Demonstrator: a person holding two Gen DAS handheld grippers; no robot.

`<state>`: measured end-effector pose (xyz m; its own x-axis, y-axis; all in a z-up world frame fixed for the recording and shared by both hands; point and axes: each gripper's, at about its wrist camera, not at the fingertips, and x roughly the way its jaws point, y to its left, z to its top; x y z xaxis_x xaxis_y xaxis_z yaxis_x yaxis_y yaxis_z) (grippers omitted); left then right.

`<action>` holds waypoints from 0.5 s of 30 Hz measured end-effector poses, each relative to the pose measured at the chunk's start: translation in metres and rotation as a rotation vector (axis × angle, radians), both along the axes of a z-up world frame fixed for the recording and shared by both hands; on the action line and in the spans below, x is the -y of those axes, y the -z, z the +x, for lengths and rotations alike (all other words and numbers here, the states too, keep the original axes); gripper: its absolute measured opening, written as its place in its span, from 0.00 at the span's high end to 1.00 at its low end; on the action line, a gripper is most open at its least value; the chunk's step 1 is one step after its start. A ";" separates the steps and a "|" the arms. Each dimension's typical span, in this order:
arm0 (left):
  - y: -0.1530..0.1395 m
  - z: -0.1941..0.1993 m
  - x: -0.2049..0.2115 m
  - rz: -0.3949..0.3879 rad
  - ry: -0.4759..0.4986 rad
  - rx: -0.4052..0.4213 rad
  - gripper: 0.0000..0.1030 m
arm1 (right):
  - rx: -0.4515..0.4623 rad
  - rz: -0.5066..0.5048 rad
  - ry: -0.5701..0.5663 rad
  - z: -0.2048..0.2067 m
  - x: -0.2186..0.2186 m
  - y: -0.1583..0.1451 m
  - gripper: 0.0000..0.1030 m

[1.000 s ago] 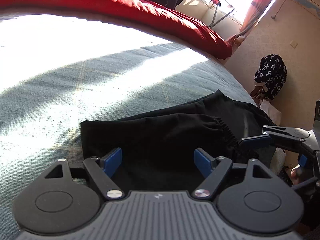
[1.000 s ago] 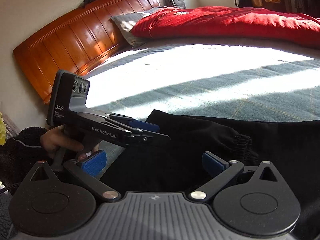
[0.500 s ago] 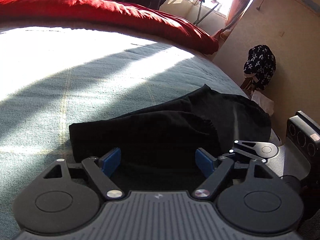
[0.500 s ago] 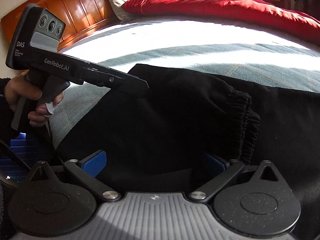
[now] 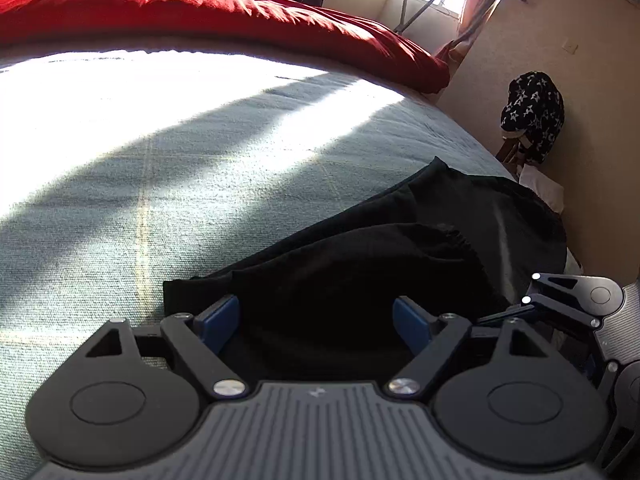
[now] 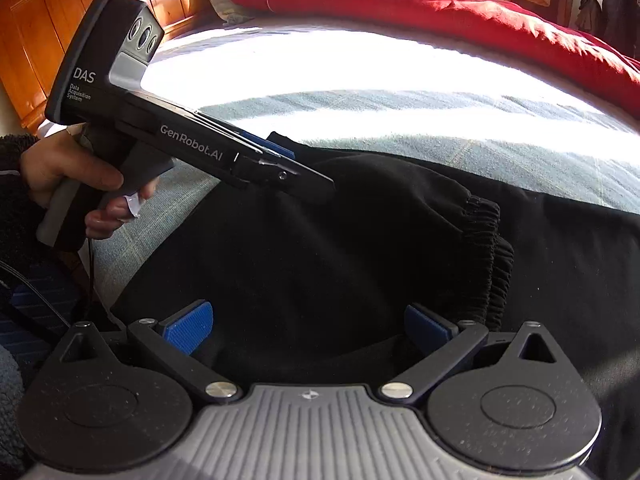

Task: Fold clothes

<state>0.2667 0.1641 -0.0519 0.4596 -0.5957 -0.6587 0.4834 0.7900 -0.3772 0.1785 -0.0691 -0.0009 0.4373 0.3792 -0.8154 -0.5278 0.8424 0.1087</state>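
Right wrist view: left gripper [image 6: 304, 168] body reads "DAS", "GenRobot.AI".

The black trousers [image 6: 360, 248] run off the right edge. The left gripper [image 6: 288, 168] hides their far corner on the bed [image 6: 400, 92].

Readable text only in the right wrist view, all on the left gripper [image 6: 298, 168]: "DAS" in white on the side of its camera head, with small lines "Data Acquisition System" below it; "GenRobot.AI" in white along the side of its black body. Left wrist view: no readable text.
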 end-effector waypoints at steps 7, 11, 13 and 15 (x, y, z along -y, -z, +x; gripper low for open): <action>0.003 0.005 -0.012 -0.077 0.022 -0.029 0.14 | -0.028 -0.043 0.061 -0.017 0.004 0.000 0.00; 0.005 0.006 -0.014 -0.095 0.019 -0.032 0.14 | -0.037 -0.042 0.089 -0.017 0.006 0.001 0.00; 0.004 0.005 -0.012 -0.087 0.016 -0.027 0.14 | -0.042 -0.038 0.092 -0.017 0.007 0.000 0.00; 0.003 0.005 -0.010 -0.077 0.010 -0.026 0.14 | -0.046 -0.034 0.092 -0.018 0.009 -0.002 0.00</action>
